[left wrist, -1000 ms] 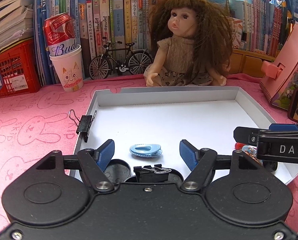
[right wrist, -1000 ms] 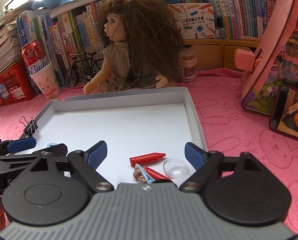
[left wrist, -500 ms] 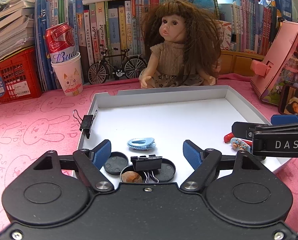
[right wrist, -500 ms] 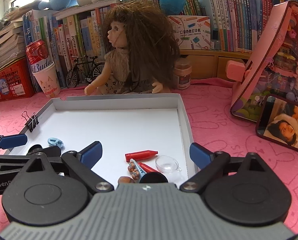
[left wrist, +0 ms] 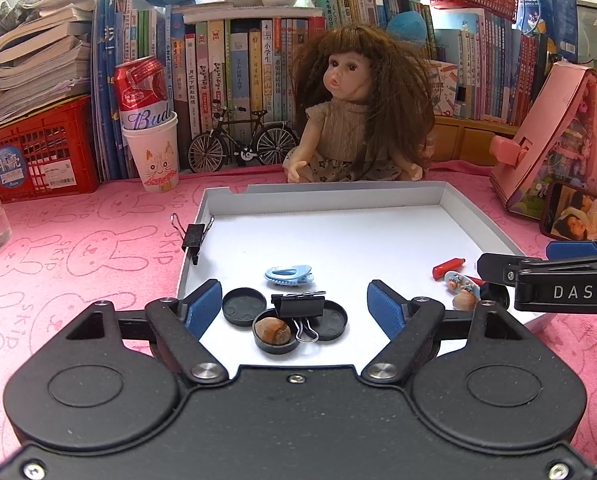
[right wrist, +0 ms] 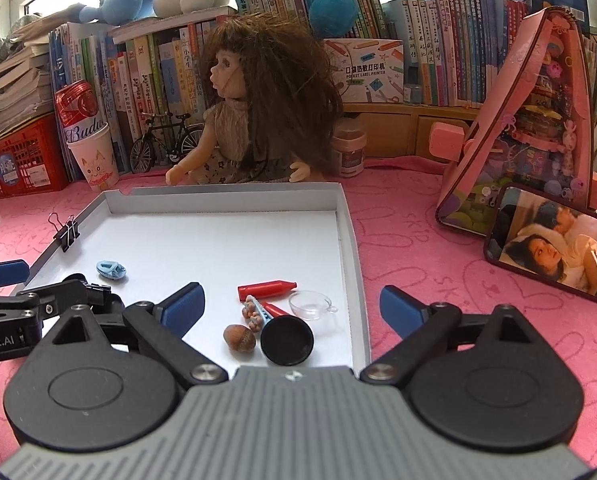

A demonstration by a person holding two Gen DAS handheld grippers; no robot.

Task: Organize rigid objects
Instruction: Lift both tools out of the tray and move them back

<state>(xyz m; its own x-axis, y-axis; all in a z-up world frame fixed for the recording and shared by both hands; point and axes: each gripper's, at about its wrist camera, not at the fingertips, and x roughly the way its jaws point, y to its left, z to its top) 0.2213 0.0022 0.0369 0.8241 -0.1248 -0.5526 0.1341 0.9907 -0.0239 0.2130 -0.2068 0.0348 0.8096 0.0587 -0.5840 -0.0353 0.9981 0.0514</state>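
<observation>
Black caps (left wrist: pixel 244 306) and binder clip (left wrist: pixel 298 306) cluster near the white tray's (left wrist: pixel 322 194) near-left edge; left gripper (left wrist: pixel 294 308) and right gripper (right wrist: pixel 292 306), jaws open, empty, just widened; far tray floor bare.

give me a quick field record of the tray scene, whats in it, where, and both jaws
tray: white shallow tray on pink cloth
near left group: three black round caps, one holding a nut; black binder clip on them
tray centre: blue hair clip
near right group: red crayon, clear cup, loose nut, black cap
left rim: second binder clip clipped on
behind tray: doll
left gripper: jaws open, have just been opening, empty
right gripper: jaws open, have just been opening, empty
</observation>
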